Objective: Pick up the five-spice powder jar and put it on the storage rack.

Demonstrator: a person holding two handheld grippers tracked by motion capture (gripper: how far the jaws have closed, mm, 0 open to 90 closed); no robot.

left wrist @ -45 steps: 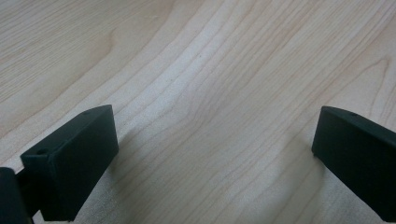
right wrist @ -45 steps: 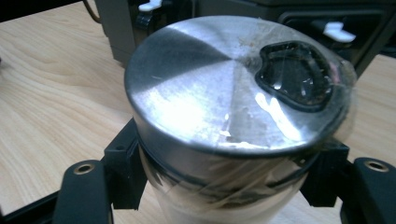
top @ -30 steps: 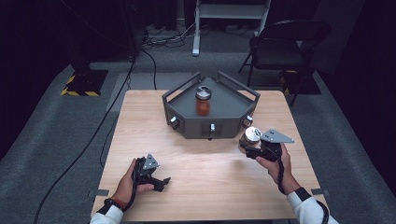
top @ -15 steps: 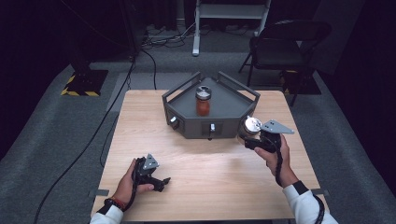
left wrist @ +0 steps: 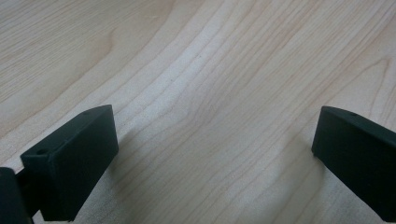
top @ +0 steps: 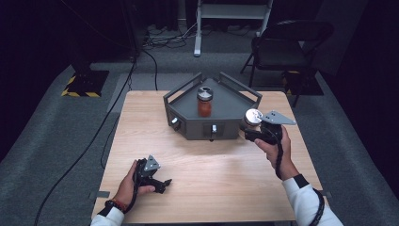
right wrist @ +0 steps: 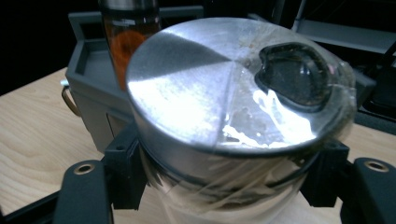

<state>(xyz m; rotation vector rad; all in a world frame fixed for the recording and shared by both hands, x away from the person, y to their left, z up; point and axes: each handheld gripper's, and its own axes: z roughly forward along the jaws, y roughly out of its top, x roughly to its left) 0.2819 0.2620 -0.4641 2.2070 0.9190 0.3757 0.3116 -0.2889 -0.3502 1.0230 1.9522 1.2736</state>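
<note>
right tool point(right wrist: 224, 182): clamped on silver-lidded clear glass jar point(right wrist: 233, 93), right of centre | left tool point(left wrist: 210, 154): wide apart; resting on pale wooden surface point(left wrist: 210, 70) | grey angular tray point(top: 188, 94), centre: orange-filled glass jar point(top: 204, 101)

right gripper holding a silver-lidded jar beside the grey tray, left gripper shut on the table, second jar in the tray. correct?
One error: the left gripper is open, not shut; the left gripper view shows its jaws wide apart over bare table. The rest holds: the right gripper clamps the silver-lidded jar beside the tray, and a second jar stands in the tray.
</note>
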